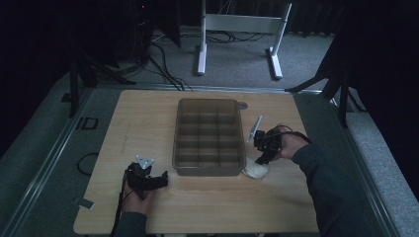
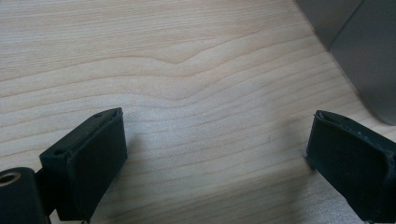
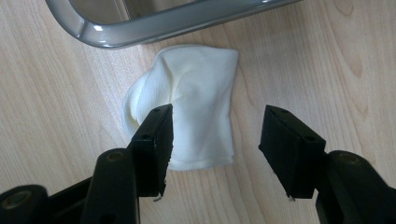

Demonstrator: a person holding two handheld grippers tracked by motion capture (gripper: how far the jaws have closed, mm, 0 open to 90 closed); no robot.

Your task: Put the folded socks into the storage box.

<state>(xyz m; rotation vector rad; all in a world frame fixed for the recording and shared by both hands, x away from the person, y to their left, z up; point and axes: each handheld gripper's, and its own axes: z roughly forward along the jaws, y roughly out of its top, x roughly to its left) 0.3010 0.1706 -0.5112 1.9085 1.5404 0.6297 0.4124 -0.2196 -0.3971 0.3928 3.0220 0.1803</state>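
Cream cloth (image 3: pixel 189 102), folded into a soft crumpled bundle, lies on the light wooden desk (image 1: pixel 148 118) just beside the near right corner of a grey divided tray (image 1: pixel 209 137). In the high view the cloth (image 1: pixel 256 171) shows as a pale patch touching or almost touching that corner. The tray stands near the middle of the desk, and its inner walls split it into rows of small compartments; whether anything lies in them cannot be told in the dim light.

The right hand-held gripper (image 3: pixel 215 135) hangs over the cloth with its jaws spread wide. One jaw stands above the cloth's edge and the other over bare wood beside it, and neither pad presses on the fabric. The tray's rounded rim (image 3: pixel 140 28) crosses the top of the right gripper view, just beyond the cloth. In the high view this right hand-held gripper (image 1: pixel 264 150) is tilted down toward the cloth, held by a hand in a dark sleeve that reaches in from the lower right.

The left hand-held gripper (image 2: pixel 217 149) is low over the desk near the tray's near left corner, jaws wide apart with only bare wood grain between them. A grey wall of the tray (image 2: pixel 364 51) shows at the upper right of the left gripper view. In the high view the left hand-held gripper (image 1: pixel 160 180) points toward the tray, well apart from the cloth.
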